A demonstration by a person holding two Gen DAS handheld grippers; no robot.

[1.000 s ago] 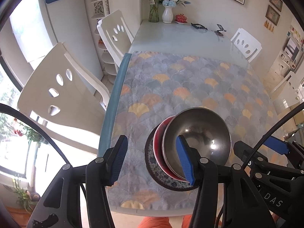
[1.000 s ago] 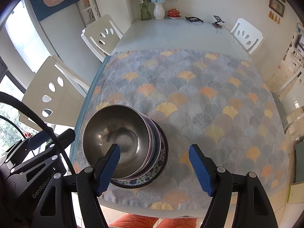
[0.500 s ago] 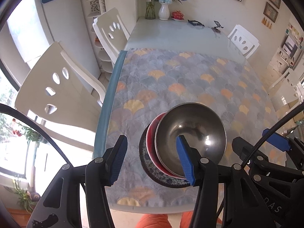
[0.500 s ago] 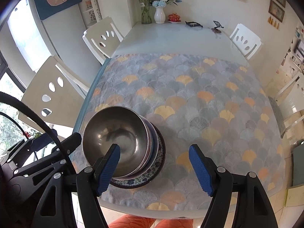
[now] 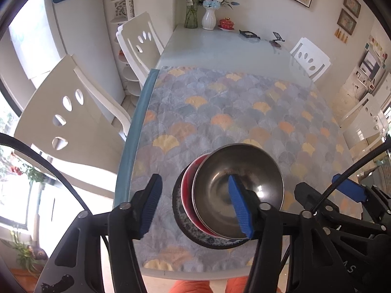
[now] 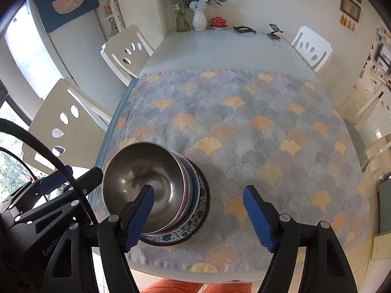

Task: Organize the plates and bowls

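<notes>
Left wrist view: the left gripper (image 5: pixel 195 205) is hanging above the near edge of the table (image 5: pixel 220 46), its fingers (image 5: pixel 238 207) opening and gripping nothing. A stack is sitting on the cloth (image 5: pixel 234 112) near that edge: a steel bowl (image 5: pixel 242 185) on top, a red bowl (image 5: pixel 189 185) under it, and a patterned plate (image 5: pixel 180 222) at the bottom. The right-hand finger is showing in front of the steel bowl, clear of it as far as can be told. The right gripper (image 5: pixel 349 190) is showing at the right edge.

Right wrist view: the right gripper (image 6: pixel 199 216) is holding its fingers (image 6: pixel 257 217) wide apart with nothing between them. The steel bowl (image 6: pixel 144 178) is sitting at lower left on the stack, over the plate (image 6: pixel 195 229). The left-hand finger is overlapping the bowl in the picture; whether it touches is unclear. The left gripper's body (image 6: pixel 46 207) is filling the left corner. A vase (image 6: pixel 199 19) is standing at the table's far end.
</notes>
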